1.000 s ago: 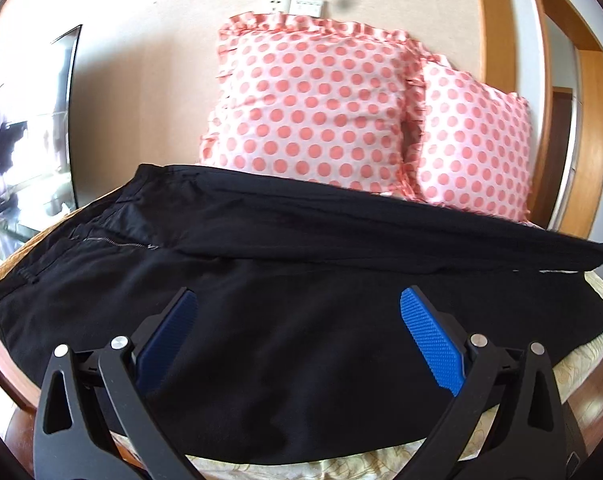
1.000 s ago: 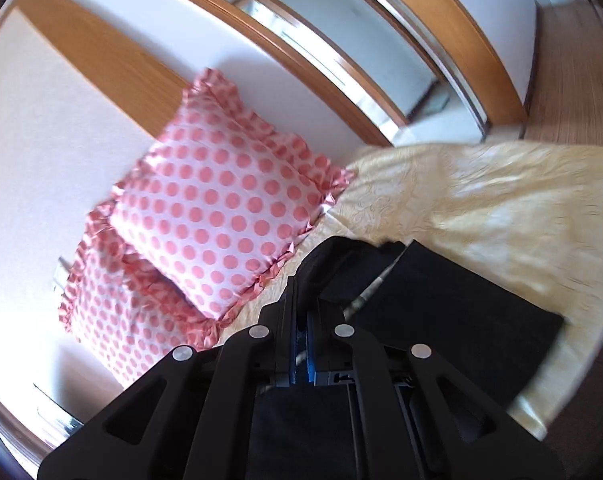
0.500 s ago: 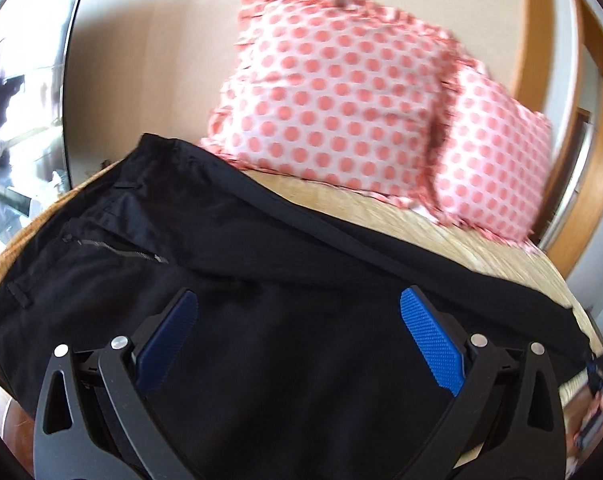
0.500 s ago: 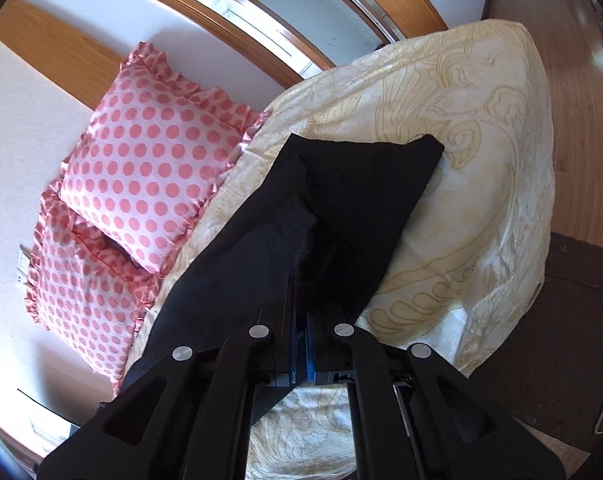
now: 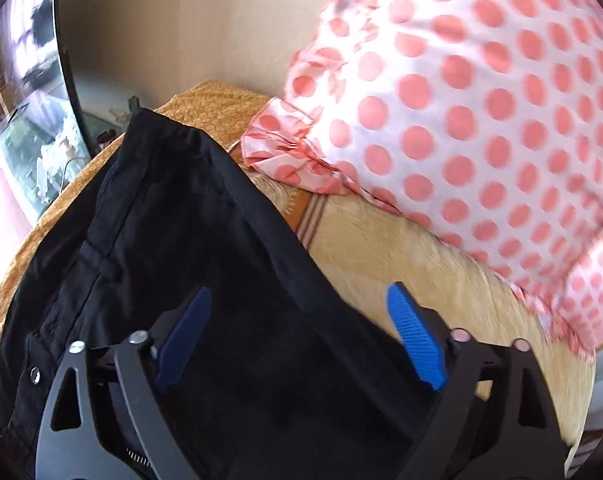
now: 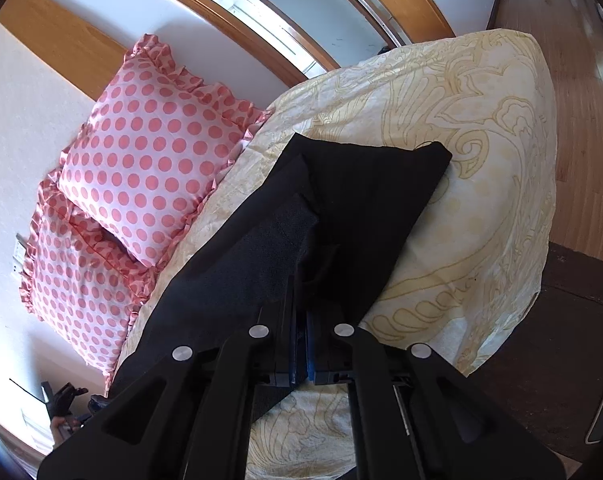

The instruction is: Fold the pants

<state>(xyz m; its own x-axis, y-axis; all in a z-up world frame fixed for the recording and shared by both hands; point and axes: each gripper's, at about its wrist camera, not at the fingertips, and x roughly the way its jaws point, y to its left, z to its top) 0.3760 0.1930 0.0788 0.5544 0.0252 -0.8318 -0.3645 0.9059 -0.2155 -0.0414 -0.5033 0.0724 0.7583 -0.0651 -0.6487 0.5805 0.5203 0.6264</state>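
Note:
Black pants [image 5: 189,248] lie on a bed with a yellow patterned cover [image 6: 481,208]. In the left wrist view I see the waistband end with a button, lying toward the left edge of the bed. My left gripper [image 5: 299,320] is open just above the cloth, holding nothing. In the right wrist view the leg end of the pants [image 6: 365,208] lies spread on the cover. My right gripper [image 6: 301,340] is shut on a fold of the pants leg, with the blue pads pressed together on the black cloth.
Two pink polka-dot pillows [image 6: 149,160] lean against the wall at the head of the bed; one also shows in the left wrist view [image 5: 481,100]. A dark screen [image 5: 25,80] stands left of the bed. Wooden floor [image 6: 581,120] lies beyond the bed's right edge.
The left gripper has moved left and closer to the waistband and the pillow. The right gripper, still shut on the leg, has lowered it so the leg end lies spread on the cover.

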